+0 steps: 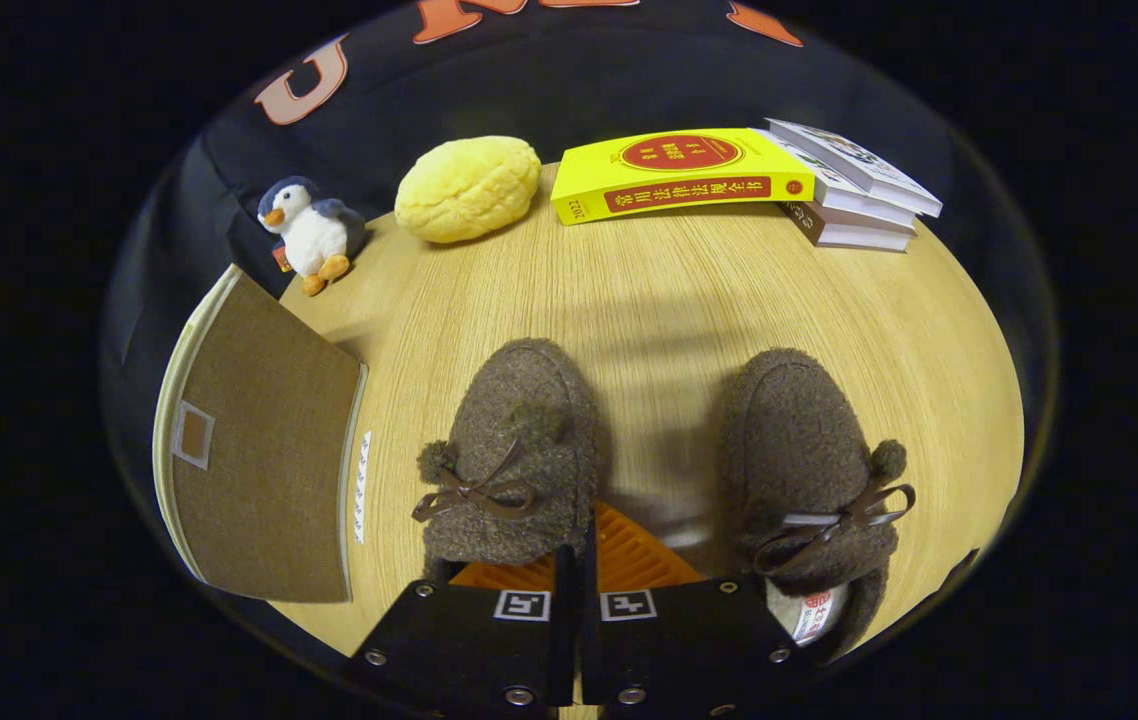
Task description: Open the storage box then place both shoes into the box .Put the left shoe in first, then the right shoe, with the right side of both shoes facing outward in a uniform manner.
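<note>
The gripper (577, 560) is hanging over the table (689, 290) with its two fingers pressed close together, holding nothing. The fingers are sitting low between two fuzzy brown shoes. The left shoe (514, 455) is lying just beside the fingers on one side, and its heel is touching them. The right shoe (809, 470) is lying on the other side. Both toes are pointing away from the gripper. The box (259, 450) is sitting left of the left shoe with its lid closed. Beyond the shoes, a penguin (309, 232), a yellow bun (467, 188) and some books (749, 180) are resting at the far edge.
</note>
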Available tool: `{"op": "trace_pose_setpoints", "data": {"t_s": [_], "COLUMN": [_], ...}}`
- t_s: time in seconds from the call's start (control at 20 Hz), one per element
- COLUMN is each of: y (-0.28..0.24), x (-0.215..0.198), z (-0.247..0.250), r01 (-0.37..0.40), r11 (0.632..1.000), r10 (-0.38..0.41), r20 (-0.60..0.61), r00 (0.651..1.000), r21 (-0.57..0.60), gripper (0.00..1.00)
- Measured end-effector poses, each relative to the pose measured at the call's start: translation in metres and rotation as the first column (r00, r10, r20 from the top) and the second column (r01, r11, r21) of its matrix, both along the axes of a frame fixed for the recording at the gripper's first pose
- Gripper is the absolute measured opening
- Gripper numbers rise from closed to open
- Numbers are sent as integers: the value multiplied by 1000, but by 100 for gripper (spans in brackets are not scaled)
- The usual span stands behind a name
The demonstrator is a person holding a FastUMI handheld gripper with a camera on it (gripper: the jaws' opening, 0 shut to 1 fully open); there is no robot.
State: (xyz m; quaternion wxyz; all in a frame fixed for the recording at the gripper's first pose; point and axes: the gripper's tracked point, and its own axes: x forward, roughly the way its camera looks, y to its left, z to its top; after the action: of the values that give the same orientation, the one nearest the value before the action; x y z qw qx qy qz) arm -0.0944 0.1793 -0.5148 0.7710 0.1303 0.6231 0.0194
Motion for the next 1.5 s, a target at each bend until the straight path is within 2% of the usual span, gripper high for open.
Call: {"op": "trace_pose_setpoints", "data": {"t_s": [0.25, 0.6, 0.85, 1.1, 1.5], "y": [29, 87, 146, 204, 271], "x": [25, 63, 83, 80, 61], "z": [65, 157, 196, 193, 144], "r01": [40, -1, -36, -74, -86], "r11": [995, 983, 966, 959, 964], "r10": [-44, -22, -7, 37, 83], "r20": [37, 124, 165, 140, 22], "r00": [998, 992, 986, 989, 996], "r21": [93, 183, 255, 273, 252], "gripper": [4, 4, 4, 4, 4]}}
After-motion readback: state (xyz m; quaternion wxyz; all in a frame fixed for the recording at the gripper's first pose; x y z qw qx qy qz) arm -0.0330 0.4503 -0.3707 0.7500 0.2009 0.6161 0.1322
